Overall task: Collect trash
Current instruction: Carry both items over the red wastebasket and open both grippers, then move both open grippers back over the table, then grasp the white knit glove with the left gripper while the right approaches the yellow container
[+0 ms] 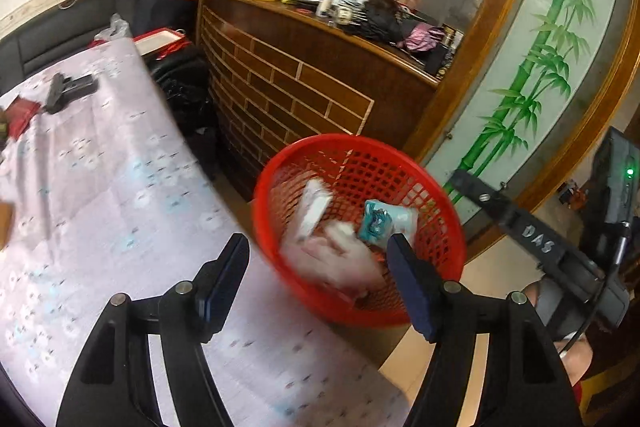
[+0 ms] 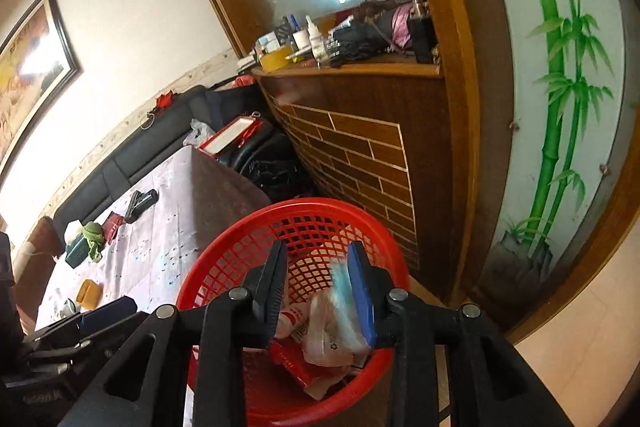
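**Both claws over the red basket, trash dropping in**

On the left, the desk (image 1: pixel 100 187) under its pale flowered cloth still carried things at its far end: a black tool (image 1: pixel 68 91) and a red packet (image 1: pixel 20 115) near the far left corner, and in the right wrist view a green cloth (image 2: pixel 93 233) and a yellow block (image 2: pixel 89 294) along the left edge. Just off the desk's right edge stood the red basket (image 1: pixel 280 171), with white wrappers (image 1: pixel 314 207) and a teal packet (image 1: pixel 380 223) inside.

The left claw (image 1: pixel 320 259) stood released, its jaws wide apart above the basket's near rim, and a blurred white piece (image 1: pixel 340 259) lay between them without either pad pressing it. The right claw (image 2: pixel 320 291), further right, hung partly open straight over the basket; a pale blue-and-white wrapper (image 2: pixel 342 279) lay against its right pad, and I could not tell whether it was still pinched.

The remaining trash lay to the left and beyond both claws, so the left claw looked nearer for the next pick.
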Demonstrator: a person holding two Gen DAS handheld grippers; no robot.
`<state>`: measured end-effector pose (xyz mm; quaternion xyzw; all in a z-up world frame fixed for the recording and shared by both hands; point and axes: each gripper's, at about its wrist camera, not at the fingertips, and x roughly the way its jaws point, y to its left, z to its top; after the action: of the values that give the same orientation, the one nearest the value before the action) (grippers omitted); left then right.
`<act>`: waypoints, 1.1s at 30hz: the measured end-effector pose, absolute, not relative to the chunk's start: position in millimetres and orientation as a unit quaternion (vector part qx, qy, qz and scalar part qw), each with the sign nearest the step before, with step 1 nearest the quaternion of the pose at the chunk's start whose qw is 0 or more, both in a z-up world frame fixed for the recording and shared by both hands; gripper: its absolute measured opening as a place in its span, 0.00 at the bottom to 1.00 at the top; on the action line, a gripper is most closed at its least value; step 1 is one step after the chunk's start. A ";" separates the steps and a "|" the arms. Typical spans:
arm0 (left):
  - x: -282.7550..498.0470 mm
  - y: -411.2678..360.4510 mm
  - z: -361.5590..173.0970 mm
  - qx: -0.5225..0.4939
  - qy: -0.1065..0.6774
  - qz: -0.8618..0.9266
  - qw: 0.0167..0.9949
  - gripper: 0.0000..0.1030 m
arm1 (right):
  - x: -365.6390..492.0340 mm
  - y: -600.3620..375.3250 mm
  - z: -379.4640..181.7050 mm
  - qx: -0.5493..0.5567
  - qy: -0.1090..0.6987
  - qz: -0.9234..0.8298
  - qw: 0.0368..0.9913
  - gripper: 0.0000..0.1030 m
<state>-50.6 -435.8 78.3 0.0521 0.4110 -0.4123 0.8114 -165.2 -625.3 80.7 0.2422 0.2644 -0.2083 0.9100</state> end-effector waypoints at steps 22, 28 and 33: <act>-17.9 -193.7 81.3 0.014 0.403 -0.232 0.885 0.68 | -100.6 -434.8 84.2 0.154 0.330 -0.034 0.931 0.50; 24.3 -115.6 84.4 -0.016 0.409 -0.141 0.902 0.72 | -85.8 -389.0 86.9 0.132 0.344 0.005 0.930 0.54; 78.3 -62.5 73.0 -0.044 0.429 -0.072 0.899 0.72 | -69.8 -363.3 88.4 0.122 0.360 0.032 0.924 0.55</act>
<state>78.3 -62.5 73.0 -0.0438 0.4294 -0.0719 0.8992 -69.8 -363.3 88.4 0.1219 0.3598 0.0320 0.9245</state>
